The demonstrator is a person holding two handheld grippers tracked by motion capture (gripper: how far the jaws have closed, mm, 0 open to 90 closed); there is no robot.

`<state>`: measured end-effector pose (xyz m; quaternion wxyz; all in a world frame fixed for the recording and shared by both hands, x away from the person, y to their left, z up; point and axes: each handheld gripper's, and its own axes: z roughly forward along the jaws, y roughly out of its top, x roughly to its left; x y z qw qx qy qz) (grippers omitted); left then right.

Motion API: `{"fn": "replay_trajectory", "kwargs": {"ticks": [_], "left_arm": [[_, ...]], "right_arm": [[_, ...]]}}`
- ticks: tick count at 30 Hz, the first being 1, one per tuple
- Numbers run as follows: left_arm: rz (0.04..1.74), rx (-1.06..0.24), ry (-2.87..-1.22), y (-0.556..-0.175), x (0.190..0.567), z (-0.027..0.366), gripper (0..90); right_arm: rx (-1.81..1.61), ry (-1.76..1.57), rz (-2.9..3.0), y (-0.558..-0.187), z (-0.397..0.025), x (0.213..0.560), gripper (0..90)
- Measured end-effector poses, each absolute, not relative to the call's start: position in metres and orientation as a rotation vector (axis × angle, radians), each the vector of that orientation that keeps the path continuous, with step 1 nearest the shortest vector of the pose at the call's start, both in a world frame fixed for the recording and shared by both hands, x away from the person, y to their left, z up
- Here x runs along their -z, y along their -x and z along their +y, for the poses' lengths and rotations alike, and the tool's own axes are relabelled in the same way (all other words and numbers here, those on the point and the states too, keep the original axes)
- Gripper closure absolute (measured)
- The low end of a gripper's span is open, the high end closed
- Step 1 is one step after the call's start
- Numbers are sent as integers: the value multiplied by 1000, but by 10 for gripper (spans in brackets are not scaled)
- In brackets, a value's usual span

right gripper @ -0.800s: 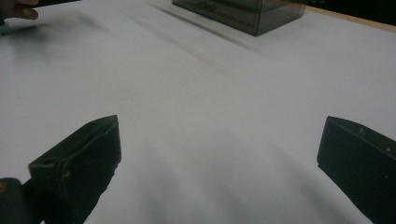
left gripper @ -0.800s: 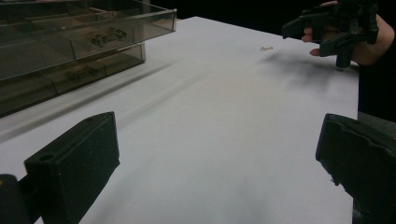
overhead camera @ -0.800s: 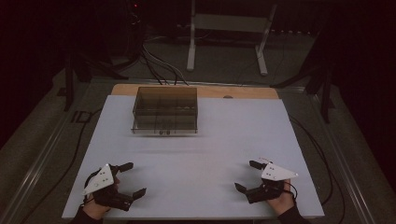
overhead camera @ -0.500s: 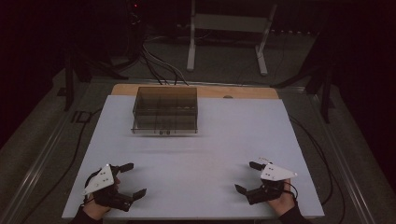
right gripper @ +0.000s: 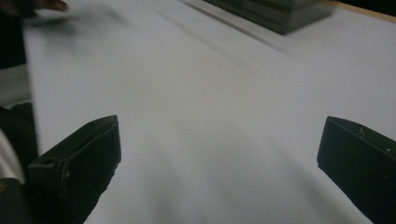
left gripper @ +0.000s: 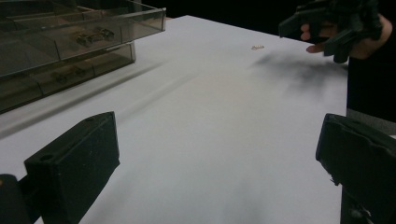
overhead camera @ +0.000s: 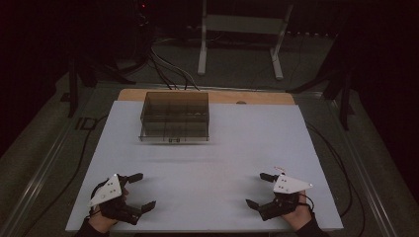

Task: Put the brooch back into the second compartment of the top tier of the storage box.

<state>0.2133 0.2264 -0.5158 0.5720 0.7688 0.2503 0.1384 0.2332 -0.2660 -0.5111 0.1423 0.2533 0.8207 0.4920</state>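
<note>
A smoky see-through compartment box stands at the back of the white table top; small metal parts lie in its compartments. My left gripper rests near the front left corner, open, nothing between its jaws. My right gripper rests near the front right, open and holding nothing. In the left gripper view the box is at the upper left, and the other hand with its gripper is at the upper right. In the right gripper view the box is blurred at the top.
A tiny pinkish item lies on the table just beyond the right gripper, also seen as the small item in the high view. A wooden strip borders the table's far edge. Cables and a stand's legs are on the floor behind.
</note>
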Motion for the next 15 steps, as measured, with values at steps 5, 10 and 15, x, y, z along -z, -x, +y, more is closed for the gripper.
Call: {"fn": "replay_trajectory", "kwargs": {"ticks": [5,10,15], "left_arm": [[587,-323,-1799,-213,515,227,6],[585,-325,-1796,-213,515,226,6],[585,-325,-1798,-213,515,226,6]], "right_arm": [[-1488,-699,2354,-231,-263,498,0],[-1520,-681,2311,-230,-263,485,0],[-1530,-692,2252,-234,-269,473,0]]}}
